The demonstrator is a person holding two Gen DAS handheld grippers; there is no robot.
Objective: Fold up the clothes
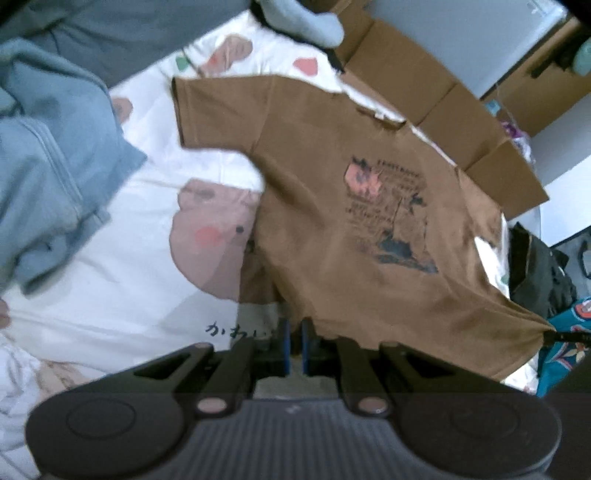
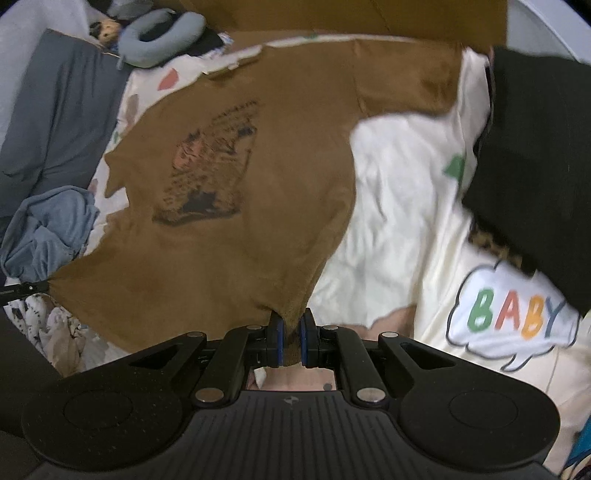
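Note:
A brown T-shirt [image 1: 332, 206] with a dark and pink print on its chest hangs stretched above the bed, collar end still resting far away. My left gripper [image 1: 293, 345] is shut on one corner of its hem. At the right edge of the left wrist view, the right gripper's tip [image 1: 565, 336] pinches the other hem corner. In the right wrist view the same T-shirt [image 2: 236, 206] spreads away from my right gripper [image 2: 291, 341], which is shut on a bunched fold of hem. The left gripper's tip [image 2: 26, 288] shows at the far left, holding its corner.
The bed has a white sheet [image 1: 129, 258] with cartoon prints and a "BABY" cloud [image 2: 513, 317]. Blue garments [image 1: 48, 166] lie to the left, a black garment [image 2: 535, 158] to the right. Cardboard boxes [image 1: 424, 92] stand behind the bed. A grey neck pillow [image 2: 162, 33] lies at the back.

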